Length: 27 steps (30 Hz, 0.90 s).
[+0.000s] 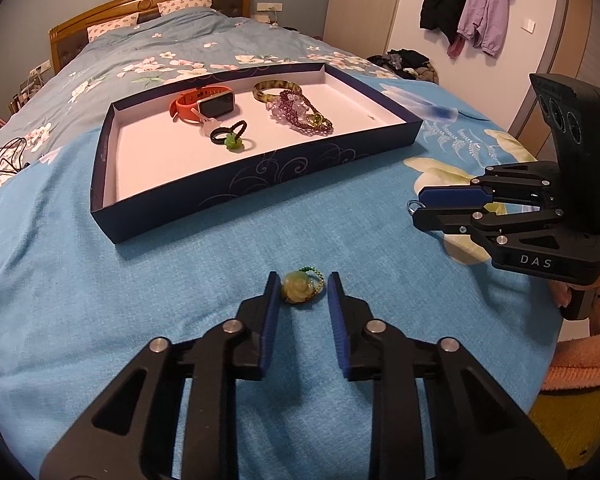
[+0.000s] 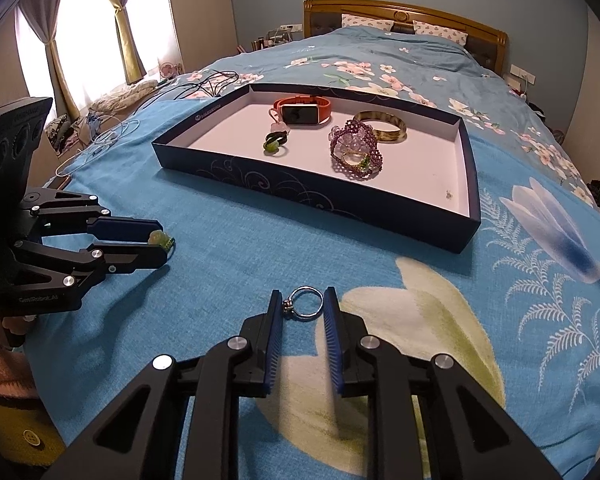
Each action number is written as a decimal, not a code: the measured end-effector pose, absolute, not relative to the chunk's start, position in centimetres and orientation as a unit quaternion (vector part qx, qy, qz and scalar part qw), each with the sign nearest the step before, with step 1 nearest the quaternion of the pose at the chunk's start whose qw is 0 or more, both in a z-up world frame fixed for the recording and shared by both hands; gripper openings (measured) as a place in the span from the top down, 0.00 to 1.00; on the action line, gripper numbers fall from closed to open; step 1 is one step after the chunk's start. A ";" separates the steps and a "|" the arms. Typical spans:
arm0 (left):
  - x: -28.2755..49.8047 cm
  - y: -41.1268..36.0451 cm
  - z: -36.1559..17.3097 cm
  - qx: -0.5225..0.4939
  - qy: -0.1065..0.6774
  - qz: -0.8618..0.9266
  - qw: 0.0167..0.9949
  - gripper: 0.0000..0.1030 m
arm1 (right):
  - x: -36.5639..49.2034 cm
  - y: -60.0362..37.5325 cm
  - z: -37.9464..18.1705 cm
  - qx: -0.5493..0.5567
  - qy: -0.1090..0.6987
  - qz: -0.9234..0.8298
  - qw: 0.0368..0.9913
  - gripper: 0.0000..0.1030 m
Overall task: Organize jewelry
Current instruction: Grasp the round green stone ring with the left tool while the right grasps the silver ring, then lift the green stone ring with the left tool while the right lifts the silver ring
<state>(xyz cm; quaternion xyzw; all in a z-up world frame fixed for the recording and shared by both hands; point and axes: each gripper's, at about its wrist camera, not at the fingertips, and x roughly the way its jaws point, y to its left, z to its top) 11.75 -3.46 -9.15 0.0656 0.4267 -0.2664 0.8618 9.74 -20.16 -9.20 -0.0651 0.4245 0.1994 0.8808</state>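
Most of the jewelry already lies in the dark blue tray on the bed. Going left to right in the left wrist view, it holds an orange watch, a black ring with a green stone, an amber bangle and a purple beaded bracelet. Two pieces remain out on the blue blanket, so the sorting looks well along but unfinished.

The left claw has narrowed around a pale green flower pendant with a green beaded loop. The left pad touches it, while a thin gap seems to remain on the right side, so I would call the grip about to seat rather than firm; the fisheye makes that contact hard to judge.

The right claw is clenched on a silver ring, both pads meeting the band, which lies flat on the blanket. Both pieces sit in front of the tray, not yet lifted.
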 end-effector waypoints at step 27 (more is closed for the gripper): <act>11.4 -2.9 -8.2 0.055 0.408 -0.258 0.874 0.82 | 9.6 -20.6 -8.0 -0.042 0.398 0.206 0.893 0.82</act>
